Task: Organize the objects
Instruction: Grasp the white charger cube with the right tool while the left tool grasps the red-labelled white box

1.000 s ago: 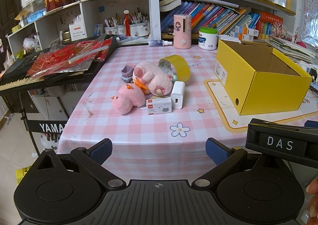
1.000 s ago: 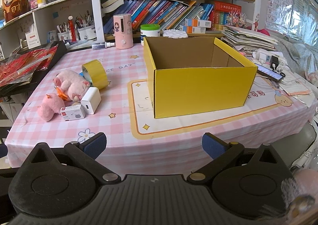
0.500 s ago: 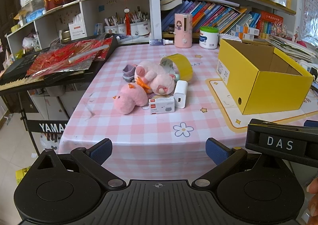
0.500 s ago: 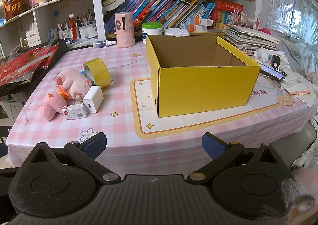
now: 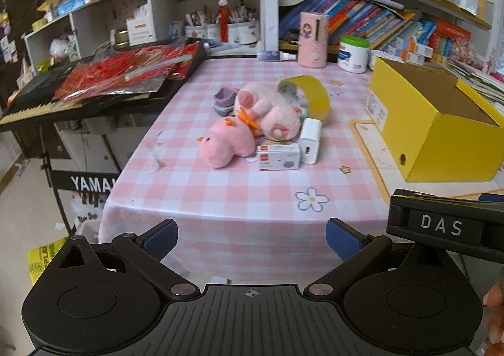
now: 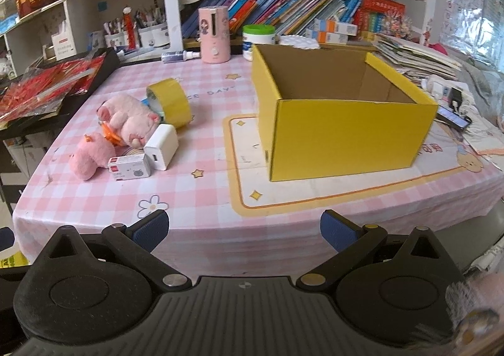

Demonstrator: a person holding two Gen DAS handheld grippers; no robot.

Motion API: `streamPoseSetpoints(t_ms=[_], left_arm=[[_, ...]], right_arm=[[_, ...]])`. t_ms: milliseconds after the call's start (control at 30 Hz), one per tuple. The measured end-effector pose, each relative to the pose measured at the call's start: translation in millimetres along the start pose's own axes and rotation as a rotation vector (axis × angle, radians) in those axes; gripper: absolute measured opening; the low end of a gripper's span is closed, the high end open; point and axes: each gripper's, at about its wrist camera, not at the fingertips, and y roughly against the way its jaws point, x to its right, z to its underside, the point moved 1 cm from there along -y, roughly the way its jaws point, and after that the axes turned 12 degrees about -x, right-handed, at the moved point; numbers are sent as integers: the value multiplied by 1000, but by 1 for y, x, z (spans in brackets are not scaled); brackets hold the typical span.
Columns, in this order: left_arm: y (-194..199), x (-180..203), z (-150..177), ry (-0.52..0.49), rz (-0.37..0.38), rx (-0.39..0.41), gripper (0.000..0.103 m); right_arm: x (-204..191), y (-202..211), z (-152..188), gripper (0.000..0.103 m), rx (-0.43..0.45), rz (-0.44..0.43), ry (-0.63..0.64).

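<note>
- so far nothing is packed: the yellow box [image 6: 343, 132] sits empty.
- plush toys [image 5: 252, 126], charger [image 5: 310, 140] and tape [image 5: 310, 98] wait on the worktop [image 5: 252, 198].
- left tool [image 5: 252, 238] and right tool [image 6: 244, 228] are both released, holding nothing.

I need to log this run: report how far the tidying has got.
Done: nothing visible; the yellow box shows only bare cardboard inside. In hand: nothing; the left gripper and right gripper are both open, short of the table. Left: the two pink plush toys, white charger, small white box and yellow tape roll all lie on the checked cloth.
</note>
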Motion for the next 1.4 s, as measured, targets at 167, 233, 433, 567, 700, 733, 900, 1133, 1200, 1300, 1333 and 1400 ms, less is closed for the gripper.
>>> streamPoseSetpoints(t_ms=[167, 233, 433, 567, 700, 733, 900, 1133, 1200, 1300, 1333, 1400], left_arm=[[-7, -15, -7, 59, -17, 4, 101], [-11, -21, -11, 92, -21, -2, 101], [-24, -30, -21, 146, -33, -15, 101], [-35, -32, -31, 171, -24, -21, 101], [-47, -33, -42, 187, -22, -21, 101], [-51, -32, -45, 189, -26, -23, 101], [-63, -32, -57, 194, -35, -43, 101], [-80, -25, -69, 167, -32, -77, 101], [-84, -22, -72, 149, -16, -84, 101], [-92, -15, -76, 131, 10, -96, 101], [-95, -13, -78, 124, 15, -103, 101], [-102, -8, -81, 113, 23, -115, 100]], right_arm=[[-19, -10, -14, 103, 10, -45, 69], [-26, -14, -20, 103, 18, -69, 100], [-44, -29, -41, 103, 20, -131, 173], [-49, -40, -56, 101, 18, -177, 199], [-53, -53, -72, 94, 17, -199, 214], [-54, -58, -77, 91, 10, -205, 217], [-54, -85, -99, 75, -79, -262, 195], [-59, -124, -122, 61, -178, -310, 147], [-60, -137, -126, 55, -217, -323, 134], [-63, -152, -132, 50, -254, -335, 134], [-63, -155, -134, 49, -260, -338, 136], [-63, -160, -136, 44, -261, -345, 140]])
